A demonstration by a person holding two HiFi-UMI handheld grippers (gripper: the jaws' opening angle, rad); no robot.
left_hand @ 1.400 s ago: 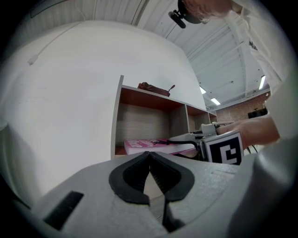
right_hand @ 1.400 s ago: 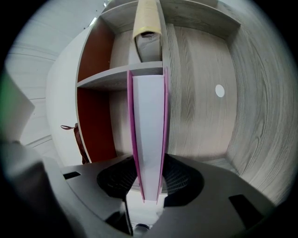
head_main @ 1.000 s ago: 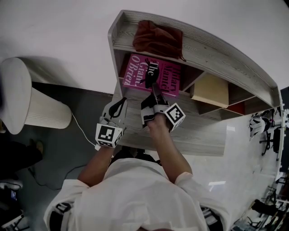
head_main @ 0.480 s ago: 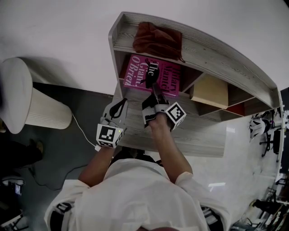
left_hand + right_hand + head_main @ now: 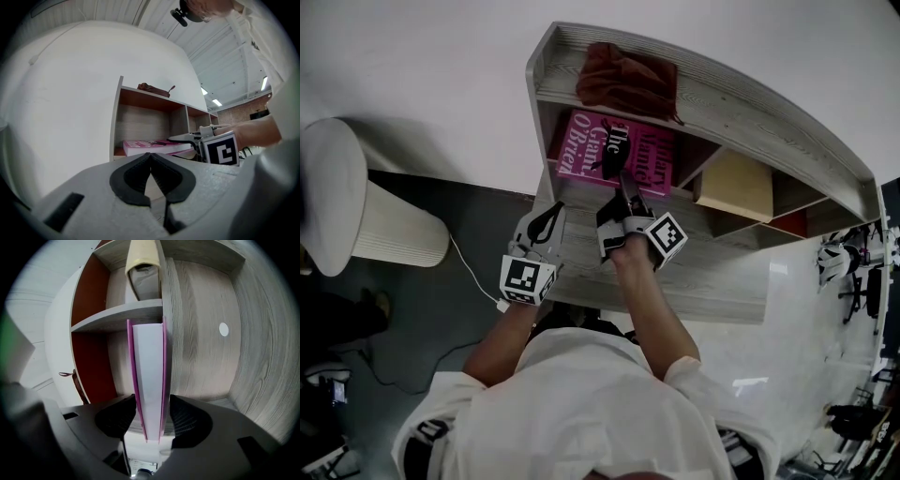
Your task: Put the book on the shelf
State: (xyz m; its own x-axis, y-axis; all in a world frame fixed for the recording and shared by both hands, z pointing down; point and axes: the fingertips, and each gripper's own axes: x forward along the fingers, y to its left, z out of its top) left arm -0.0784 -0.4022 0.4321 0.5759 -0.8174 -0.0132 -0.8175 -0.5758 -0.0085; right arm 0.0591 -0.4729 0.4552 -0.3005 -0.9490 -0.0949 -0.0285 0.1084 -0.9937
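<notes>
Head view: I'm looking steeply down on the shelf [image 5: 722, 89] from above. Left gripper view faces its open front from a little back. Right gripper view is rolled sideways, right up against the book [image 5: 149, 376]. All three share that pink book.

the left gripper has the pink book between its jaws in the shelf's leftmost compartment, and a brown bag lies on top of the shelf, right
Wrong gripper: the right gripper view shows the pink book between the jaws of the right gripper, which are opening. The left gripper is shut and empty. The leftmost compartment of the shelf and the brown bag on top are correct.
</notes>
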